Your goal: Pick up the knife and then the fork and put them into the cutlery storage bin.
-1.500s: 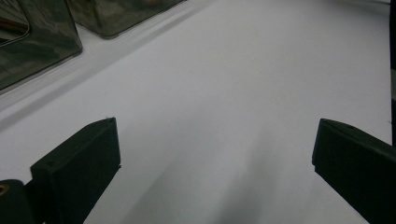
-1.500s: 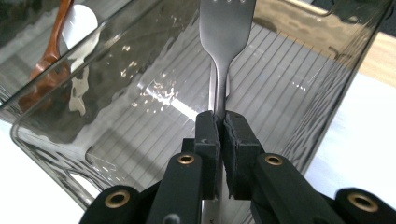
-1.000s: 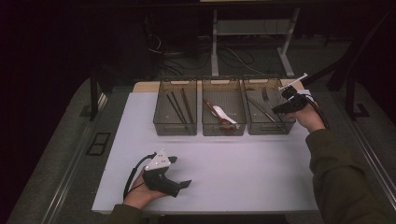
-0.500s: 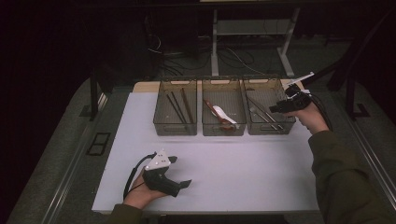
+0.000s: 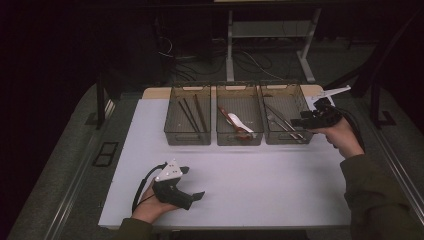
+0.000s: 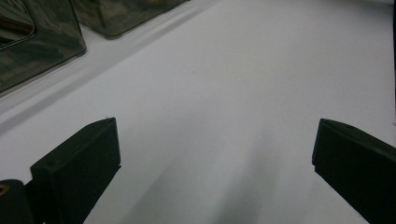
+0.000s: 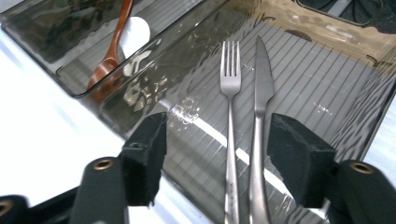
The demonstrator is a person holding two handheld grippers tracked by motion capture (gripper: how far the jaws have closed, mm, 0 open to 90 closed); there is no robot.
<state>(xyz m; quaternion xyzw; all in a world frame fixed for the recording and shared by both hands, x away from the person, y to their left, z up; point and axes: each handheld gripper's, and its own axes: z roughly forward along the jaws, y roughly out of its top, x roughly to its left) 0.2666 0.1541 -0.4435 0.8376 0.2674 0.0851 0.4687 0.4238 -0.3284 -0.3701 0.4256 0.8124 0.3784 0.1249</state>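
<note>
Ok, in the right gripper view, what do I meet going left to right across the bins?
Brown spoon → white spoon → fork → knife. The spoons lie in the neighbouring bin; fork and knife lie side by side in the bin ahead of the open right claw.

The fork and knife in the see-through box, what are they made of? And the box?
The fork and knife look like metal, probably brushed steel: silvery grey with a dull shine. The box looks like smoky clear plastic: you see through its wall, and light glints on its ribbed floor.
</note>
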